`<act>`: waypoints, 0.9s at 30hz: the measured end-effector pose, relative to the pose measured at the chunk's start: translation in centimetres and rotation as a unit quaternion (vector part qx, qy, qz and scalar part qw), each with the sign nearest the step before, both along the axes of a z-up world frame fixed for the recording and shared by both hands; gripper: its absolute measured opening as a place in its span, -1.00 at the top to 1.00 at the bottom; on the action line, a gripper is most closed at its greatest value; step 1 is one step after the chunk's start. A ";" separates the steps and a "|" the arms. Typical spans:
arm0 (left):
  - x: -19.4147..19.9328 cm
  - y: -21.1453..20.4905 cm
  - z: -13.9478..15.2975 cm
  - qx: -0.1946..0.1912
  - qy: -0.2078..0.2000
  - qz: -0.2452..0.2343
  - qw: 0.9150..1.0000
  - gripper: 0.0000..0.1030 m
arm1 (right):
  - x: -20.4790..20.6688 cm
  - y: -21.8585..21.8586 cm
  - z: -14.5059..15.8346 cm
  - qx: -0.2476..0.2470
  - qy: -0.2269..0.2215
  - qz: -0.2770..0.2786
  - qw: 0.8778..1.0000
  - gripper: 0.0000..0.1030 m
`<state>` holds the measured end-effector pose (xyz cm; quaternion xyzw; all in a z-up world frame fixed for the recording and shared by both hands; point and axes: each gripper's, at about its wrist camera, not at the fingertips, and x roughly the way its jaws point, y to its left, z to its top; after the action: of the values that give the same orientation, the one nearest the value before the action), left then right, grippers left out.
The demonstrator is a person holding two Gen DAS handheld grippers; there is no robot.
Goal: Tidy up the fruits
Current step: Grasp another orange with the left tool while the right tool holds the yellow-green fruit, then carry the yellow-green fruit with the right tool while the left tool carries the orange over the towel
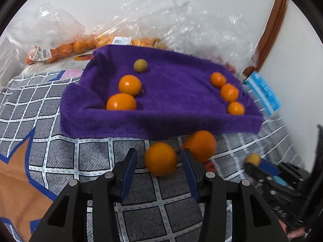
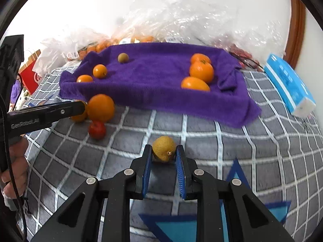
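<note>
A purple towel lies on the checked bedspread and bears three oranges on its right, two oranges and a small yellow-green fruit on its left. My left gripper is open around an orange on the bedspread, with another orange just right of it. My right gripper is shut on a small yellow-brown fruit resting on the bedspread. The towel also shows in the right wrist view, with the left gripper at the oranges.
A small red fruit lies by the two oranges. Clear plastic bags of oranges pile up behind the towel against the wall. A blue tissue pack lies right of the towel. A brown wooden frame stands at the far right.
</note>
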<state>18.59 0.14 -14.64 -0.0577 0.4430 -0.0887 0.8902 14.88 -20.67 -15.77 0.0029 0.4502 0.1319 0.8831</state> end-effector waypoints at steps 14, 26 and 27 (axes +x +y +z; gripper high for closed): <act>-2.7 1.4 4.8 -0.022 -0.023 0.027 0.999 0.38 | -1.1 -0.8 5.7 0.030 -0.027 -0.029 0.999 0.55; -4.3 2.5 10.1 -0.033 -0.051 0.040 0.997 0.38 | -0.9 -1.7 11.3 0.042 -0.053 -0.062 0.996 0.55; -4.3 2.5 10.3 -0.034 -0.053 0.040 0.997 0.38 | -0.9 -1.6 11.7 0.040 -0.056 -0.062 0.996 0.55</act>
<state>14.32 2.63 -4.32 -0.1011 0.3892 -0.0712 0.9128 14.01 -22.31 -4.11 0.0582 0.3934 0.0949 0.9126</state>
